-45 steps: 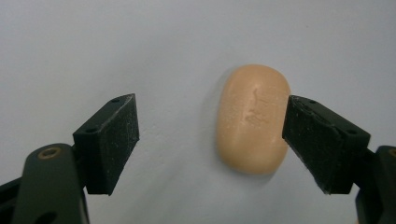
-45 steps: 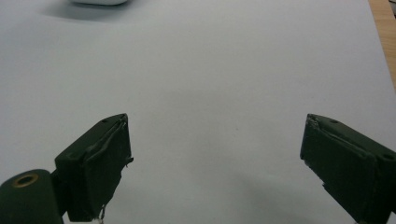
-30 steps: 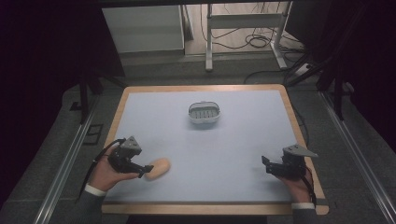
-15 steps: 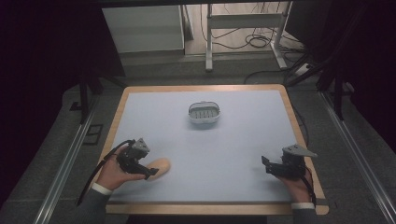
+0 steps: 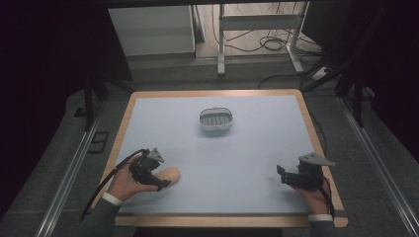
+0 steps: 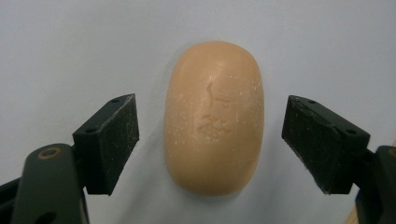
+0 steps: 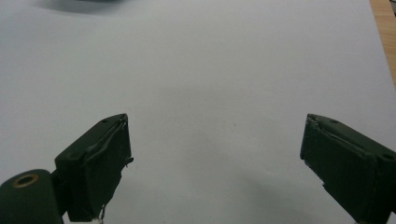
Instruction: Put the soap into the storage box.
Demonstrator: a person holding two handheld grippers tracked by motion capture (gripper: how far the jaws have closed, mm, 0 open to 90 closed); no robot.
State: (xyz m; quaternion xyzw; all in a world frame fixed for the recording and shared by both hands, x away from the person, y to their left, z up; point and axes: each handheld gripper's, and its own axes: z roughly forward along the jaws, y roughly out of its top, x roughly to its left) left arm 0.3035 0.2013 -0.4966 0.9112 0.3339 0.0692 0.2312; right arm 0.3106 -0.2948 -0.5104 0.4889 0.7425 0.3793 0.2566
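**Soap bar framed by parted jaws**

The left gripper (image 6: 210, 140) is spread wide around a peach soap bar (image 6: 214, 116), untouched, near the table's (image 5: 257, 148) front-left. The right gripper (image 7: 215, 163) is held wide over bare surface. A white dish (image 5: 215, 119) is seen farther back.

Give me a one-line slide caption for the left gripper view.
Left gripper open, its jaws straddling a peach-coloured soap bar lying flat on the pale table, a gap on each side.

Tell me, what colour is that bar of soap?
The soap is peachy orange, clearest in the left gripper view.
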